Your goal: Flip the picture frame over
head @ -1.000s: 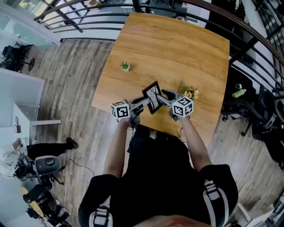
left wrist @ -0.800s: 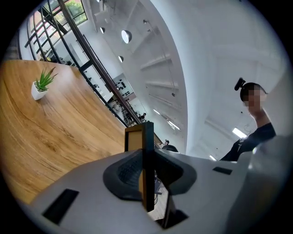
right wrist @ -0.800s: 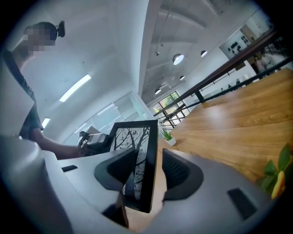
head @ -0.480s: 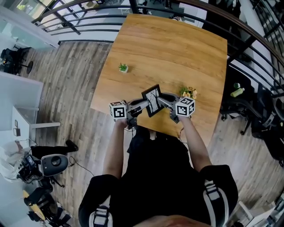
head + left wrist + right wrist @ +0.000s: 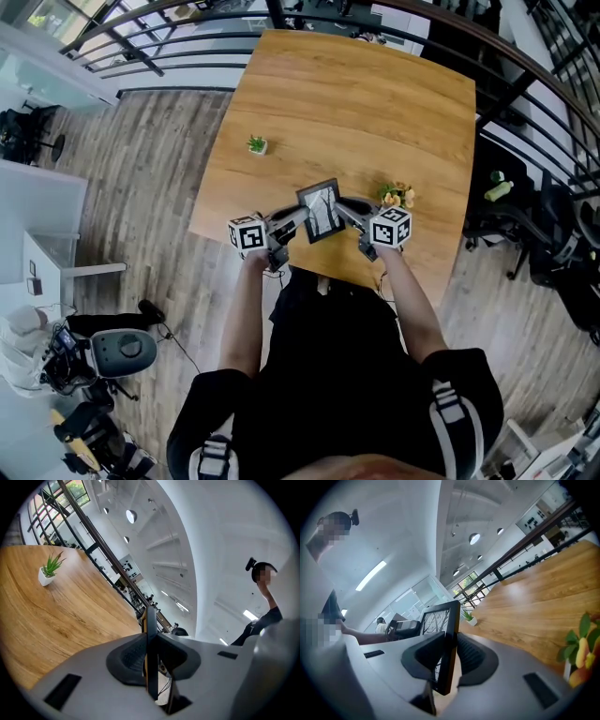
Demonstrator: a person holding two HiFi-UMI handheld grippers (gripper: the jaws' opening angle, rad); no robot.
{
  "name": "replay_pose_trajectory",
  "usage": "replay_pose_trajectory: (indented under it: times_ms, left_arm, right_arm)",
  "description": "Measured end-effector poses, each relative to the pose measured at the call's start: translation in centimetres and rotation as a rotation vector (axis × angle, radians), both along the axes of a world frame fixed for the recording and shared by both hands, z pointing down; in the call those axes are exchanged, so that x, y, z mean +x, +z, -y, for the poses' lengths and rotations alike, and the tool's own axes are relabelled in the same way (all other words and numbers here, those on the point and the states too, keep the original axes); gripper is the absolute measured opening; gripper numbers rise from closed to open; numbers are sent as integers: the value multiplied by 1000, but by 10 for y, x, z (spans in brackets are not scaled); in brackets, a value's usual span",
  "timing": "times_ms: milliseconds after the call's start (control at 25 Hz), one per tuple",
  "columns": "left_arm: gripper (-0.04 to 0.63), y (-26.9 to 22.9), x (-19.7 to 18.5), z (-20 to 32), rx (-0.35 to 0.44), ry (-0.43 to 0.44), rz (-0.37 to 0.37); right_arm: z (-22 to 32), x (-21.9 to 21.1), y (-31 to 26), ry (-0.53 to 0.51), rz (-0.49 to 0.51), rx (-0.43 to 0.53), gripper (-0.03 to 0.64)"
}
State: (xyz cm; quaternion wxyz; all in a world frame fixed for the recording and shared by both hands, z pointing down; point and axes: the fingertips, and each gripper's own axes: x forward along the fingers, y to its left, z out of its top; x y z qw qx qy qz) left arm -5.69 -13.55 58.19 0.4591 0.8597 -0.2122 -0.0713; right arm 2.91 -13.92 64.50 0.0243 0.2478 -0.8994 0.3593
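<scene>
A black picture frame (image 5: pixel 321 210) with a branch print is held up above the near part of the wooden table (image 5: pixel 366 103). My left gripper (image 5: pixel 298 219) grips its left side and my right gripper (image 5: pixel 344 208) its right side. In the left gripper view the frame (image 5: pixel 151 620) stands edge-on between the jaws of the left gripper (image 5: pixel 151 641), which are closing with their pads pressed on it. The right gripper view shows the frame (image 5: pixel 440 618) with its print face turned left. There the jaws of the right gripper (image 5: pixel 451 644) are closing on its edge, pads touching both faces.
A small potted plant (image 5: pixel 257 144) stands toward the table's left edge. A flower arrangement (image 5: pixel 398 196) sits just right of my right gripper. A metal railing (image 5: pixel 187 37) runs behind the table, and dark chairs (image 5: pixel 525 234) stand off its right side.
The frame has turned from a diagonal tilt to nearly square. The right gripper's jaws have come together onto its right edge. Both hands stayed about where they were.
</scene>
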Motion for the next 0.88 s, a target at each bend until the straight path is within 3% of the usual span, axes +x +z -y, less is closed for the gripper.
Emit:
replay_pose_trajectory:
  times_ms: [360,880]
  left_arm:
    - [83,23,-19,19,-13,-85,138]
    - [87,60,-28,54,-2,-108,315]
  right_arm:
    - [9,-10,8,93,-91,-4,92]
    - [29,-16,36,257,-214,-38,91]
